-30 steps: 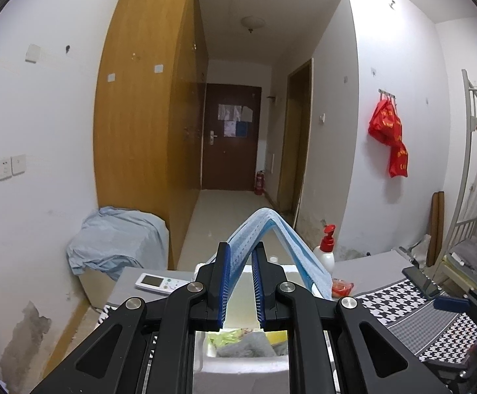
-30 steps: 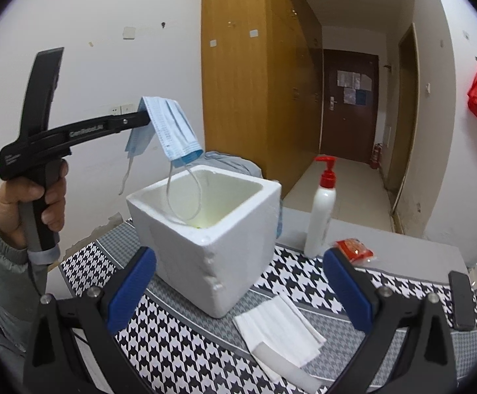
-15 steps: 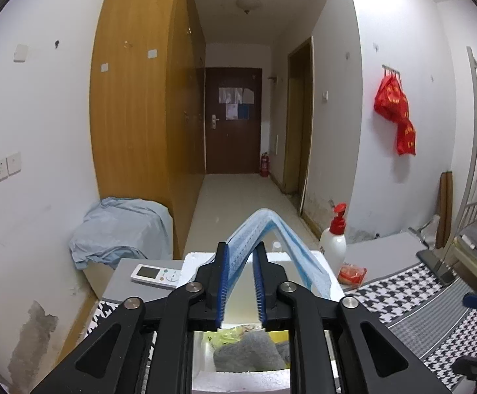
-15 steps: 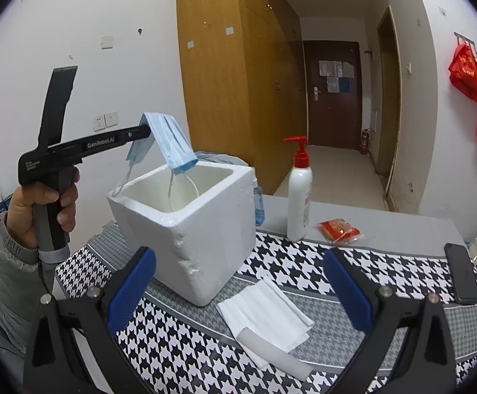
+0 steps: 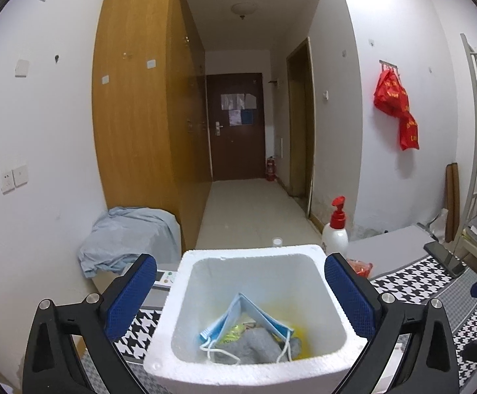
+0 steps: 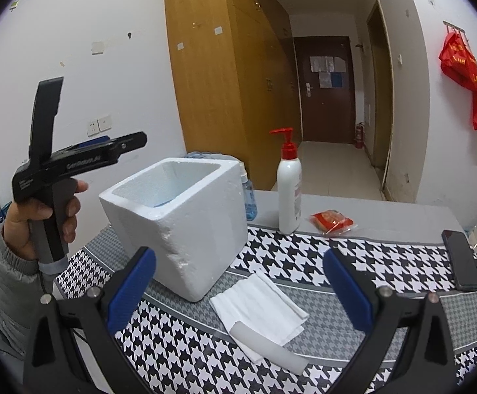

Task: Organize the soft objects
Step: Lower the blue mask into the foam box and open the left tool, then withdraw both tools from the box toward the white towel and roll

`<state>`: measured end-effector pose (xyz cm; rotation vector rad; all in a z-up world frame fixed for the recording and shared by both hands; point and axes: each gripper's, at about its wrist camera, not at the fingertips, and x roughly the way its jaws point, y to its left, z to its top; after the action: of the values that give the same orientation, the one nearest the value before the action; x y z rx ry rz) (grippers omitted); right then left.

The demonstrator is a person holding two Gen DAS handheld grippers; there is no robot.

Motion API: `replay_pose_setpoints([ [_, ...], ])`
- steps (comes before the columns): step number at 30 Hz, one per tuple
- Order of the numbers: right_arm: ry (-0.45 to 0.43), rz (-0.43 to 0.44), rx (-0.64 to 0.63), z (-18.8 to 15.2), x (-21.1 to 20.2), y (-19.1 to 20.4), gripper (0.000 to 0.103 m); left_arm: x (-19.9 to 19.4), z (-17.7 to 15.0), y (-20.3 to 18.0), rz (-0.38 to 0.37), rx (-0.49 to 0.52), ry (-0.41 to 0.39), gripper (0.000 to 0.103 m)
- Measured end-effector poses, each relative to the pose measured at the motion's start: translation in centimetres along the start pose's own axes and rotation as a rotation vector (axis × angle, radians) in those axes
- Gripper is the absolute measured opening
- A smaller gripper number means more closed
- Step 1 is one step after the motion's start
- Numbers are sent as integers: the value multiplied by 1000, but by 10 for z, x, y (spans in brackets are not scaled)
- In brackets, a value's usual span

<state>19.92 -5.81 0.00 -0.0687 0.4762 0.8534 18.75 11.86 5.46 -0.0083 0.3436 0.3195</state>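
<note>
The left gripper has just been opening, and its blue fingers now stand wide apart with nothing between them; the blue face mask that hung from them a second ago now lies inside the white foam box at the lower middle of the left wrist view, on top of a grey cloth. That item looks sorted; the right gripper is also spread and empty, and the folded white cloth on the houndstooth table at the lower middle of the right wrist view seems the likely next pick.
</note>
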Motion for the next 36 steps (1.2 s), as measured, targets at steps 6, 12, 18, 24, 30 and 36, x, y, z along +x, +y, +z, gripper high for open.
replay_pose_setpoints([
  [6,2,2,-1,-1,0,1,103,-15,-1,1,-25,-20,-20,102],
  [12,-1,3,2,-1,-1,2,103,-30,-5,-2,-47,-21,-32,102],
  [18,-9,-1,-3,-1,-6,5,103,-43,-7,-2,-64,-34,-47,102],
  [24,-20,-5,-8,-1,-13,8,103,-57,-7,-4,-68,-20,-72,102],
  [30,-28,-7,-12,-4,-20,12,103,-69,-15,-9,-81,-16,-78,102],
  [36,-41,-3,-18,-6,-29,17,103,-80,-22,-13,-91,-14,-79,102],
])
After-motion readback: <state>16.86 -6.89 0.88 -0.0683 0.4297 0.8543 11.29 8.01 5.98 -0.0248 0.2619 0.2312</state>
